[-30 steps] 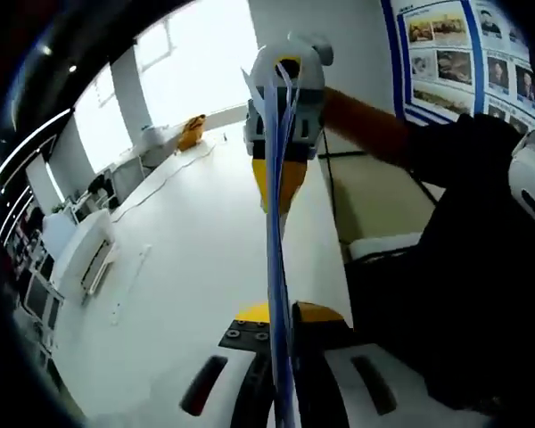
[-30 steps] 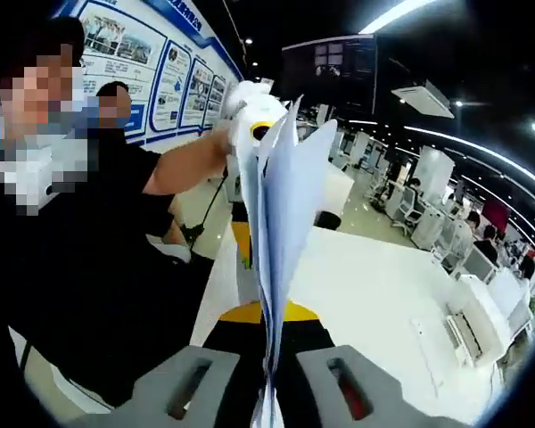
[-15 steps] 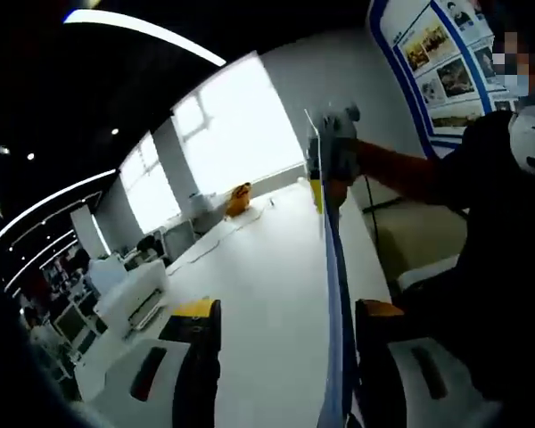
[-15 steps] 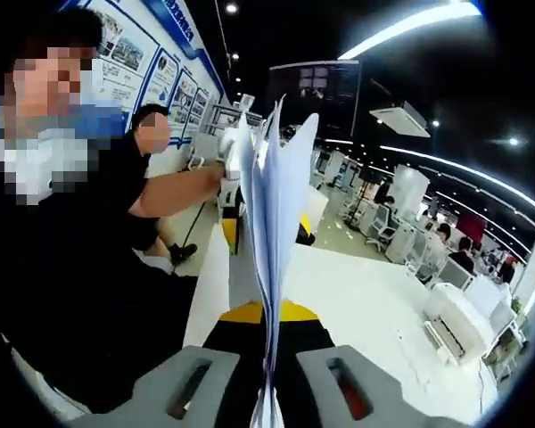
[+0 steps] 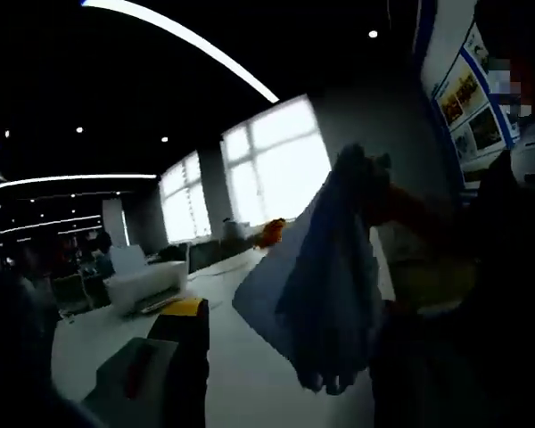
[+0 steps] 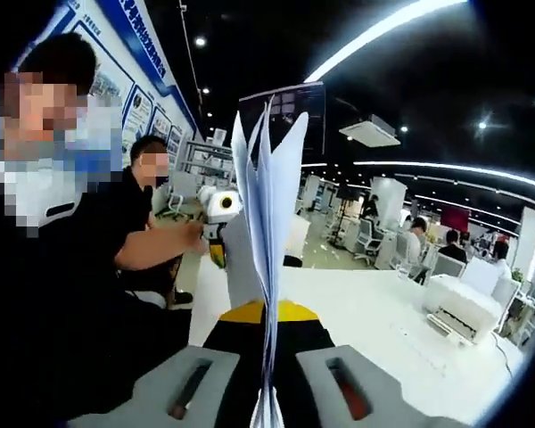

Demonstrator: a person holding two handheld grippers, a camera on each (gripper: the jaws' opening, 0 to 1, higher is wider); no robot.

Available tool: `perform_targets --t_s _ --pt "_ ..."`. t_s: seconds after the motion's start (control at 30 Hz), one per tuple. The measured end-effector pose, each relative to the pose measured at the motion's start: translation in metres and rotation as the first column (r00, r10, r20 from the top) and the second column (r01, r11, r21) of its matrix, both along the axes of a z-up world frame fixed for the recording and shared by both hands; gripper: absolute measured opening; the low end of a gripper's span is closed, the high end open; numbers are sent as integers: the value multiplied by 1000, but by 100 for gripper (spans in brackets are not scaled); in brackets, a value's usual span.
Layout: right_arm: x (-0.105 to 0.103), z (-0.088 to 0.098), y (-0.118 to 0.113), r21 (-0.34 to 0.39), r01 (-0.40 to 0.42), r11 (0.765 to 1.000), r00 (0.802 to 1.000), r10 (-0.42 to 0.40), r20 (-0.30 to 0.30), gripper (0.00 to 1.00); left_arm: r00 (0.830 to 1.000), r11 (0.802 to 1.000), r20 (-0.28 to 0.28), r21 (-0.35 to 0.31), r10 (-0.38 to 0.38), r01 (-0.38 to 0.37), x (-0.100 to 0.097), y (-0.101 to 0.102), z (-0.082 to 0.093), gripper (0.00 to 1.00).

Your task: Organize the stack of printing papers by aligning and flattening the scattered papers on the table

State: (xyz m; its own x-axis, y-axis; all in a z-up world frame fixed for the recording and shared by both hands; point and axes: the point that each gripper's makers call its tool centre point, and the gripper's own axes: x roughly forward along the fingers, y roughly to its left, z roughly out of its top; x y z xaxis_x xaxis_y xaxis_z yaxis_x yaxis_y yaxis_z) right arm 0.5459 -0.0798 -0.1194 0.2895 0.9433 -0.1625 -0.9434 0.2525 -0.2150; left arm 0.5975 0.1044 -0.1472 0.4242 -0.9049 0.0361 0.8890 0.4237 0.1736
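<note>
The stack of white printing papers [image 6: 267, 223] stands edge-on, fanned at its top, with my right gripper [image 6: 267, 314] shut on its lower edge above the white table [image 6: 374, 312]. In the left gripper view the same papers [image 5: 316, 294] hang broadside and blurred, held from above by the right gripper [image 5: 364, 169]. My left gripper [image 5: 294, 316] is open, jaws wide apart, the papers' lower corner drooping between them without touching. In the right gripper view the left gripper [image 6: 221, 207] sits just left of the papers, in a person's hand.
A white printer [image 6: 464, 303] stands at the table's right; it also appears as the printer [image 5: 147, 281]. A second person [image 6: 147, 205] sits by the poster wall [image 6: 134, 53]. Bright windows [image 5: 276, 169] and an orange object [image 5: 269, 232] lie beyond the table [image 5: 236, 374].
My left gripper let go of the papers, opened, and swung aside, so the stack now appears broadside rather than edge-on. My right gripper kept its hold and tilted upward.
</note>
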Motion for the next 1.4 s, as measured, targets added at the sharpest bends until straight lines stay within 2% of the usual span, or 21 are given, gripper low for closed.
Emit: perform_targets --t_s 0.07,0.3,0.37,0.47,0.53,0.57,0.6,0.63,0.67,0.8,0.83,0.9,0.97,1.03,1.1,1.27,1.4 --pt "-6 -3 3 15 4 1000 1000 -4 -4 0 1000 998 0 -54 9 -9 -1 1 -4 80" --pt "-20 0 11 99 -7 995 1000 9 -21 0 999 991 -8 -129 -46 44 -5 -8 -26 82" --pt "-21 0 12 132 -17 991 999 22 -39 0 997 983 -6 -168 -73 71 -6 -12 -23 82" --pt "-24 -4 17 179 -29 983 996 43 -76 0 989 953 5 -268 -146 142 -18 -15 -10 76" --pt "-24 -10 18 226 -34 974 993 59 -104 0 980 936 19 -293 -196 193 -27 -15 -4 63" --pt "-22 -13 18 243 -32 969 991 62 -116 0 979 937 20 -289 -202 199 -28 -14 -5 52" --pt "-19 -18 18 245 -32 969 991 62 -116 0 978 938 24 -278 -208 207 -30 -14 -5 32" --pt "-16 -23 18 256 -23 966 991 56 -122 0 976 946 30 -243 -214 214 -32 -15 -9 15" --pt "-9 -28 17 267 1 964 991 35 -128 0 977 952 30 -218 -213 215 -33 -15 -13 7" --pt "26 -52 8 300 113 947 983 -62 -174 0 988 975 -15 -165 -156 151 -30 -20 -25 6" --pt "38 -62 6 294 153 944 978 -102 -180 0 994 985 -29 -136 -107 102 -25 -21 -31 6" --pt "49 -72 5 287 191 939 974 -144 -175 0 999 996 -43 -88 -10 7 -15 -22 -42 6" --pt "54 -77 7 279 212 937 971 -170 -167 0 996 994 -59 -76 72 -77 -6 -21 -48 6" --pt "58 -80 7 262 239 935 969 -212 -125 0 987 986 -88 -87 137 -144 0 -18 -51 6" --pt "64 -81 4 247 257 934 966 -249 -64 0 978 976 -81 -87 195 -201 4 -16 -53 6" --pt "57 -81 9 253 262 931 962 -273 11 0 970 966 -40 -88 241 -244 -1 -18 -52 6" --pt "53 -90 15 222 252 942 965 -262 17 0 967 964 -29 -74 254 -255 -1 -15 -55 6"
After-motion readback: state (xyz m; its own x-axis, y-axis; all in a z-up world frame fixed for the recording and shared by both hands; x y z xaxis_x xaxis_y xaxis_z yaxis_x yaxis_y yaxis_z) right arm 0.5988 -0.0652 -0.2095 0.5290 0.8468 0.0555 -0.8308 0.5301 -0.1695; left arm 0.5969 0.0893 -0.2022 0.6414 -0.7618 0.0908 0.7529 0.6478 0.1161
